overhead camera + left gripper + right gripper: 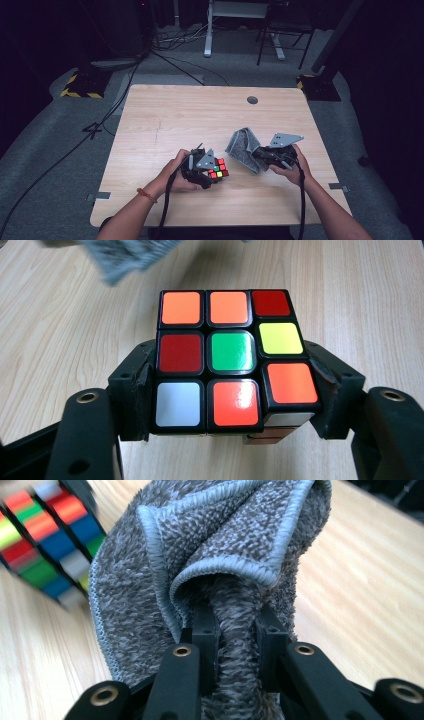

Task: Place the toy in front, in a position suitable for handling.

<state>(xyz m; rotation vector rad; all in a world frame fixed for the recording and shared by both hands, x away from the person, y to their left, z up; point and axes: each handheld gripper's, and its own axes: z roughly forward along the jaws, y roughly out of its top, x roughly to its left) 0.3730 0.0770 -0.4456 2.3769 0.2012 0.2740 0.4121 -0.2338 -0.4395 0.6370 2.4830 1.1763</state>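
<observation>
A scrambled puzzle cube [227,357] with orange, red, green, yellow and white stickers sits clamped between the jaws of my left gripper [230,395]. In the high view the cube [218,169] is held at the table's front centre by my left gripper [212,172]. My right gripper [237,630] is shut on a bunched fold of a grey terry cloth [215,555]. From above, the cloth [244,147] hangs just right of the cube, pinched by my right gripper [260,154]. The cube [45,540] shows blurred at the upper left of the right gripper view.
The wooden table [190,115] has a round cable hole [252,100] near its far edge. Beyond the table are cables on grey floor, a desk leg [208,30] and a chair frame [285,35]. Black-and-yellow weighted bases [82,85] stand at both far corners.
</observation>
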